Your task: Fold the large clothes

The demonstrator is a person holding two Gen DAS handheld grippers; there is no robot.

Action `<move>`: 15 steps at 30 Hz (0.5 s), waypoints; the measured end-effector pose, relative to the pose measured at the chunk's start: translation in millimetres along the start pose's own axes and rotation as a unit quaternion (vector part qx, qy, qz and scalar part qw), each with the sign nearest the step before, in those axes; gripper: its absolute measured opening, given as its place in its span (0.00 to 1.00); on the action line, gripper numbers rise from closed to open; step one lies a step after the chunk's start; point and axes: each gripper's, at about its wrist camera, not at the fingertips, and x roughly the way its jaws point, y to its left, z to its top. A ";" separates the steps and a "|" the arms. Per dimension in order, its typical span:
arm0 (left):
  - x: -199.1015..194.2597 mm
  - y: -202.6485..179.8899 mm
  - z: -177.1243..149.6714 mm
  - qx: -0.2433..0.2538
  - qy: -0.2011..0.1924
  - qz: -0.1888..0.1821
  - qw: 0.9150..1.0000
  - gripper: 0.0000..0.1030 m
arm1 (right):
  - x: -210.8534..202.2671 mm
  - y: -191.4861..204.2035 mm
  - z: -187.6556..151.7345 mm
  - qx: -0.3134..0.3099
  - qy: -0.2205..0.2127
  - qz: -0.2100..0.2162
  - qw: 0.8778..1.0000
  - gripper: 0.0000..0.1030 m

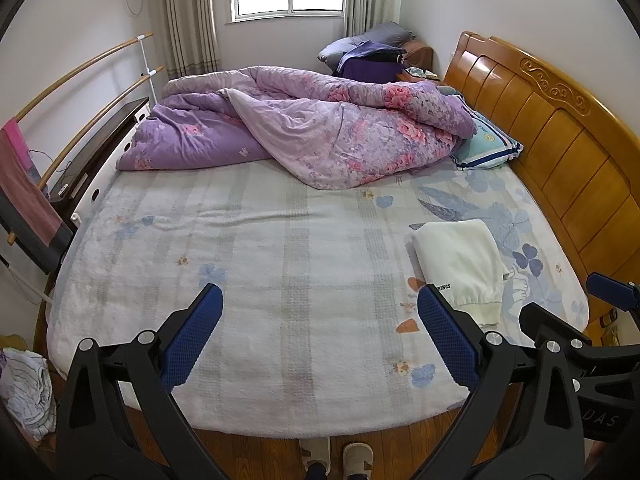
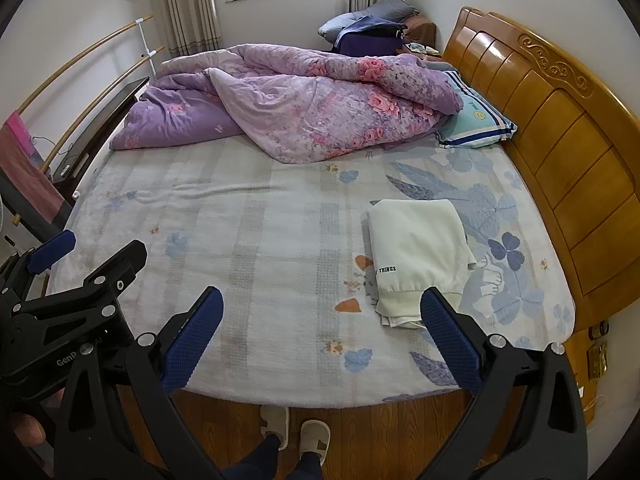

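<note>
Both tools, L (image 1: 320,308) & R (image 2: 322,308), spread wide, empty; folded white garment (image 2: 416,252) (sweatshirt, probably) beyond R's right fingertip.

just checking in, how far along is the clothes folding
Done: one white garment lies folded on the bed near the headboard. In hand: nothing; left gripper and right gripper are both open and empty. Left: possibly the striped clothes heap on the floor.

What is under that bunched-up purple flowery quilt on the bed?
A blue-striped pillow pokes out from under the purple quilt at the headboard end, and the pale bedsheet runs beneath it. Anything else under the quilt is covered and cannot be seen.
</note>
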 end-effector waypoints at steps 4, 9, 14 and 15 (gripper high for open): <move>4.6 -0.3 3.7 0.002 0.003 -0.002 1.000 0.95 | 0.9 -2.8 -0.1 0.000 0.001 -0.001 1.000 0.92; 9.9 -2.3 5.7 0.004 0.007 -0.002 1.000 0.95 | 2.3 -8.6 -0.5 0.000 0.002 0.000 1.000 0.92; 11.3 -2.0 7.6 0.005 0.007 -0.003 1.000 0.95 | 2.0 -8.6 -1.1 0.000 0.002 -0.001 1.000 0.92; 11.6 -1.5 7.7 0.005 0.007 -0.003 1.000 0.95 | 1.7 -7.9 -1.1 0.000 0.002 -0.001 1.000 0.92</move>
